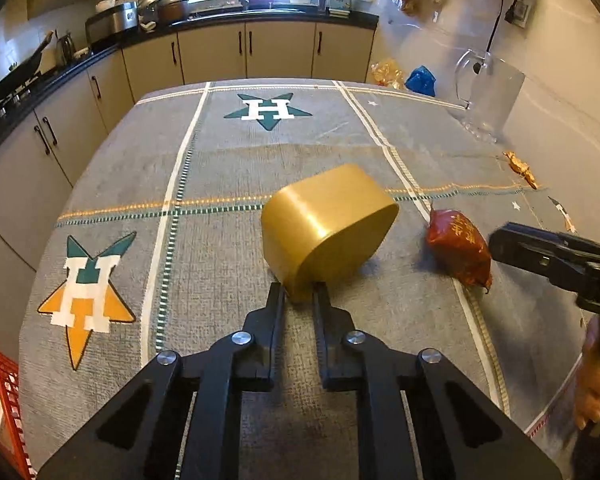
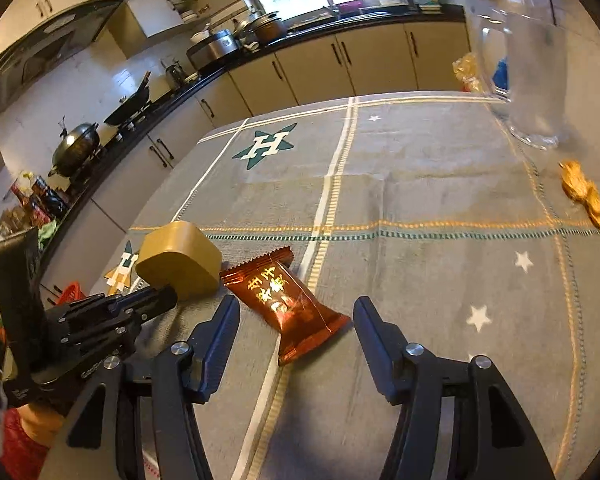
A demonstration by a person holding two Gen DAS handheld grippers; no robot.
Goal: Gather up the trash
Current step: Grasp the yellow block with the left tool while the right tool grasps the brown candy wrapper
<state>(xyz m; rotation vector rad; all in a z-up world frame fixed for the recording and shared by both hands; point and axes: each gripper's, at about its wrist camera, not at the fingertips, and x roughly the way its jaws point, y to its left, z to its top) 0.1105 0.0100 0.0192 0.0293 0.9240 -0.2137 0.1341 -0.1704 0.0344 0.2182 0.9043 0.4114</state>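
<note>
My left gripper (image 1: 299,292) is shut on the near rim of a gold oval container (image 1: 324,224), tipped on its side on the grey tablecloth (image 1: 236,168). A red snack wrapper (image 1: 460,252) lies just right of it. In the right wrist view my right gripper (image 2: 296,304) is open, its fingers either side of the red wrapper (image 2: 288,300), which lies on the cloth. The gold container (image 2: 178,260) and left gripper (image 2: 156,300) show to the left. A gold foil wrapper (image 2: 582,192) lies far right; it also shows in the left wrist view (image 1: 520,168).
A clear plastic jug (image 1: 488,92) stands at the table's far right. A red crate (image 1: 0,392) sits below the table's left edge. Kitchen counters (image 1: 236,20) with pots run behind and along the left. Orange and blue bags (image 1: 404,76) lie beyond the far table edge.
</note>
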